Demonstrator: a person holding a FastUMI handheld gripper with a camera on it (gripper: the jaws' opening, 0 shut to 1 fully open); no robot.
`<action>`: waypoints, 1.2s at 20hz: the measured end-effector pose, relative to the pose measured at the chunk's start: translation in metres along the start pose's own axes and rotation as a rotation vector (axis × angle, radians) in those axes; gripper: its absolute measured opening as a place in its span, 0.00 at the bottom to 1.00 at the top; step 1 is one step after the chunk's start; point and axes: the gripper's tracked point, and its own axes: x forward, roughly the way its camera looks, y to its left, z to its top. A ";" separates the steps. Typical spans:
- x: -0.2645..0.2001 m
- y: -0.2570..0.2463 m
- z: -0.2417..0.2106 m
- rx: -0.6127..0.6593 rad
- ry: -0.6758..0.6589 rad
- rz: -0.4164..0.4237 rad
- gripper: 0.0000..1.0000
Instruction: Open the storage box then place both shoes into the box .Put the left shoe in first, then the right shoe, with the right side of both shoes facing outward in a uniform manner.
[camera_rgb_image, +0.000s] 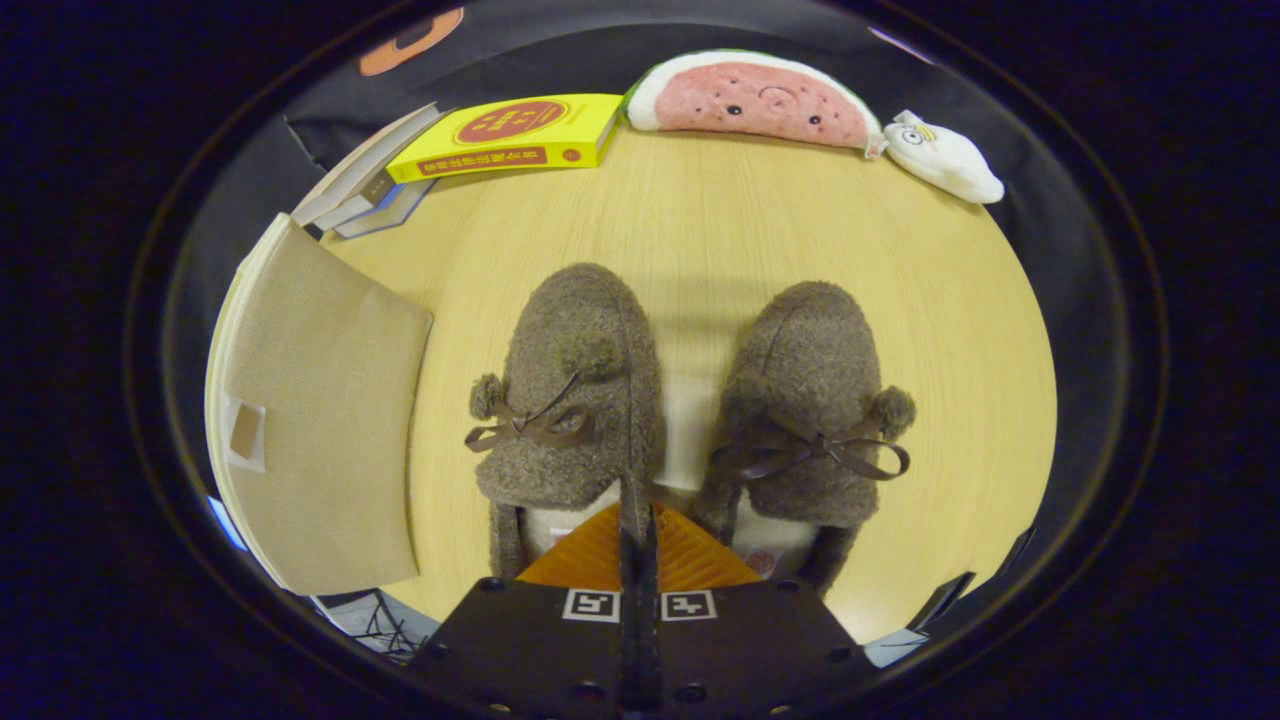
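Gripper (637, 525): one, its two orange fingers (590, 555) drawn together with only a thin dark slit between them, pinching the inner side wall of the left shoe (572, 385) near its heel opening. Shoes: two, brown and fuzzy, each with a dark ribbon bow and pom-poms; left shoe and right shoe (808, 400) stand side by side on the wooden table (960, 330), slightly apart, long axes running away from the fingers, toes pointing toward the far edge. Storage box (315, 420): one, beige fabric, left of the shoes, lid closed. Books: a small stack (365, 180) beyond the box, with one yellow book (510, 135) beside it. Plush toys: two, a watermelon slice (755, 100) and a white figure (945, 160), at the far edge.
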 end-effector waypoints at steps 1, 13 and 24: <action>-0.005 0.001 0.000 0.001 -0.008 0.002 0.00; -0.156 0.068 0.017 0.022 -0.177 0.057 0.00; -0.155 0.246 0.029 0.047 -0.212 0.209 0.00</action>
